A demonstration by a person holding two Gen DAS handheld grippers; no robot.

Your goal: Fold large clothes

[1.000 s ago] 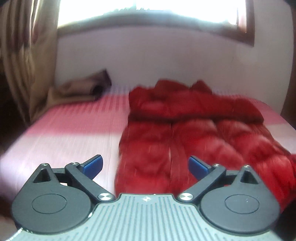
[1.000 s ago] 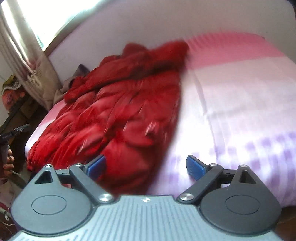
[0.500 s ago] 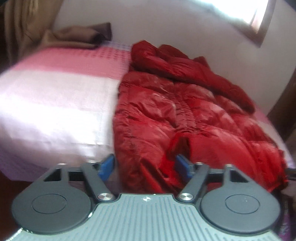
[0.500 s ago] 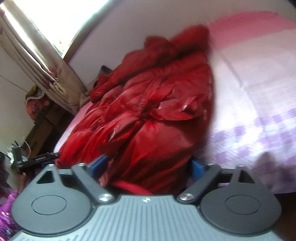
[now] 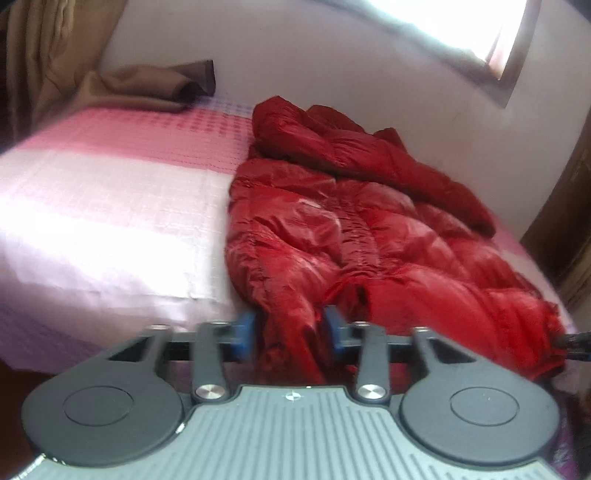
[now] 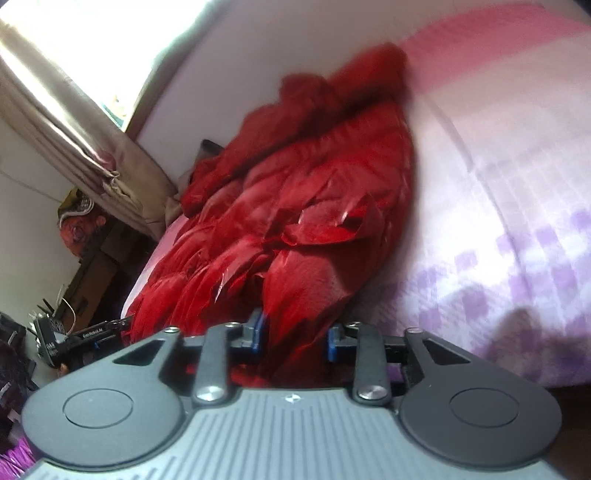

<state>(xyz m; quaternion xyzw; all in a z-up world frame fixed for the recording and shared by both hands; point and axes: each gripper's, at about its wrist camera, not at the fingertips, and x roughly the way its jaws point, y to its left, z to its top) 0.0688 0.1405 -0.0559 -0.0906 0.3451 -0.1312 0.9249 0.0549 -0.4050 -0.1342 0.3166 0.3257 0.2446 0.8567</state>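
Note:
A large red puffer jacket [image 5: 354, 236] lies spread on a bed with a pink and white sheet [image 5: 110, 206]. My left gripper [image 5: 290, 336] is shut on the jacket's near hem at the bed's front edge, with red fabric bunched between the blue pads. In the right wrist view the jacket [image 6: 295, 221] runs away towards the wall. My right gripper [image 6: 295, 338] is shut on the other near corner of the hem. The other gripper shows at the jacket's far corner in each view, at the right edge [image 5: 574, 341] and at the left [image 6: 88, 334].
A brown cloth [image 5: 147, 88] lies at the bed's far left corner by a tan curtain [image 5: 44, 55]. A white wall and a window [image 5: 480, 29] stand behind the bed. Dark furniture with clutter [image 6: 85, 266] stands beside the bed in the right wrist view.
Both grippers have moved down to the jacket's near hem and closed on it. One second ago both were open above the bed.

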